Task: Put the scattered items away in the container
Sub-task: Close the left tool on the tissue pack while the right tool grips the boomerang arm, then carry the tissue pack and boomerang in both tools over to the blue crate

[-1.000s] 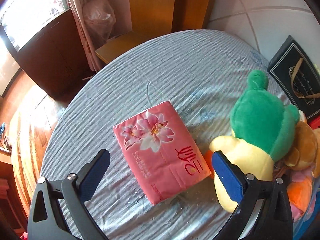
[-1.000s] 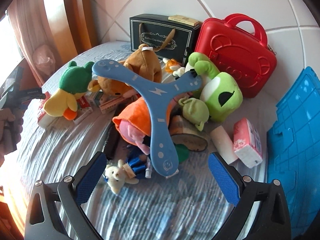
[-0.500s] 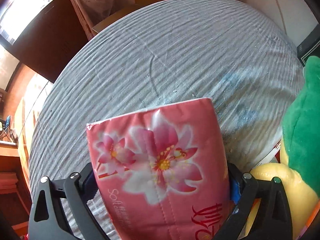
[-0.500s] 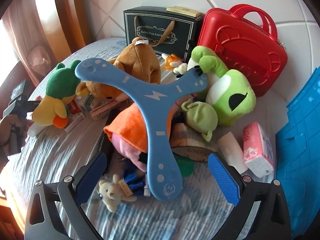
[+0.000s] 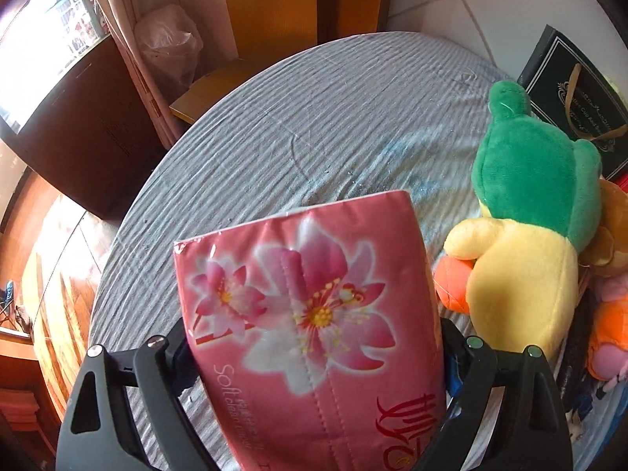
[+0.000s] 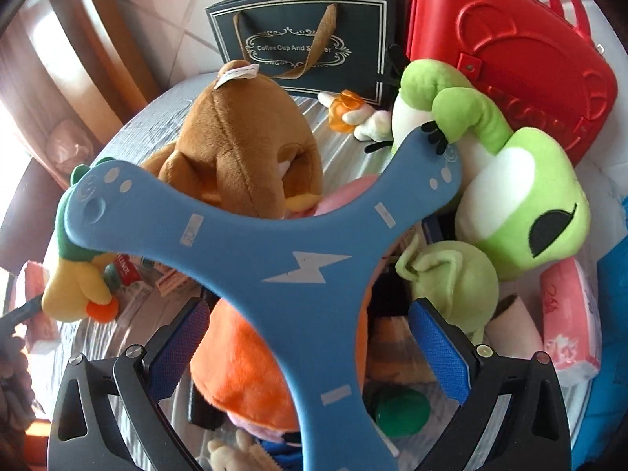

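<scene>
Left wrist view: the left gripper (image 5: 314,365) has its fingers (image 5: 453,369) on either side of a pink plastic-wrapped tissue pack printed with pink flowers (image 5: 310,314). The fingers are closing and their pads press the pack's two long sides, so the pack is pinched between them, its far end tipped up over the grey striped cloth of the round table (image 5: 298,117). Just right of the pack, toward the table's right edge, lies a plush duck with a green head, yellow body and orange bill (image 5: 526,235). Behind it, at the far right edge, stands a dark gift bag with a gold border and ribbon handle (image 5: 577,94).

Right wrist view: the right gripper (image 6: 310,349) has its blue-padded fingers (image 6: 439,349) spread wide, one on each side of the lower arm of a blue three-armed foam boomerang with a white lightning bolt (image 6: 290,243); the pads stand clear of that arm. The boomerang lies on top of the pile of toys. Under its upper arms sit a brown plush bear (image 6: 239,149) and a lime-green one-eyed plush monster (image 6: 522,196); an orange plush (image 6: 243,361) lies beneath its lower arm. A red hard plastic carry case with a handle (image 6: 506,51) stands at the table's far right edge, touching the dark gift bag. A second pink tissue pack (image 6: 569,318) lies near the right edge.
</scene>
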The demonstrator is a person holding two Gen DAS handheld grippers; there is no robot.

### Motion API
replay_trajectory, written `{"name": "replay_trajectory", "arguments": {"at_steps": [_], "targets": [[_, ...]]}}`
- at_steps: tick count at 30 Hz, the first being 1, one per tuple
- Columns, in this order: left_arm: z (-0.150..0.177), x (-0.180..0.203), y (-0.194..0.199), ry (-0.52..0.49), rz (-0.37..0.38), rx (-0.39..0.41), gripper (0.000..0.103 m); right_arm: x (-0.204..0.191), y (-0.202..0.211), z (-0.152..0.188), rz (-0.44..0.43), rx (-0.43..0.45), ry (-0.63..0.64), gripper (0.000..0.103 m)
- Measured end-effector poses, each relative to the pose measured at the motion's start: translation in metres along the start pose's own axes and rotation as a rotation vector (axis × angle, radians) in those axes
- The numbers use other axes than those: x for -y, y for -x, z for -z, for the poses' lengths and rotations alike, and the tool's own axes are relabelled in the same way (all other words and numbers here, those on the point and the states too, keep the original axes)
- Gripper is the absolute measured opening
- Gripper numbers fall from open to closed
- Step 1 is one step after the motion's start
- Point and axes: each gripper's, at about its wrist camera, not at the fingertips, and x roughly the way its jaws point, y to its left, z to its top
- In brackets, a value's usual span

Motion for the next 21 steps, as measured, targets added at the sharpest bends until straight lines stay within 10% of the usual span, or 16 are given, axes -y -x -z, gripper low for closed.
{"name": "replay_trajectory", "arguments": {"at_steps": [17,21], "targets": [[0.013,-0.004,0.053,-0.054,0.030,0.074,0.092,-0.025,0.037,0.006,0.021,0.061,0.074,0.017],[0.016,0.004,0.067,-0.076,0.043,0.095,0.092,-0.028,0.047,0.013,0.034,0.069,0.099,0.016]]}}
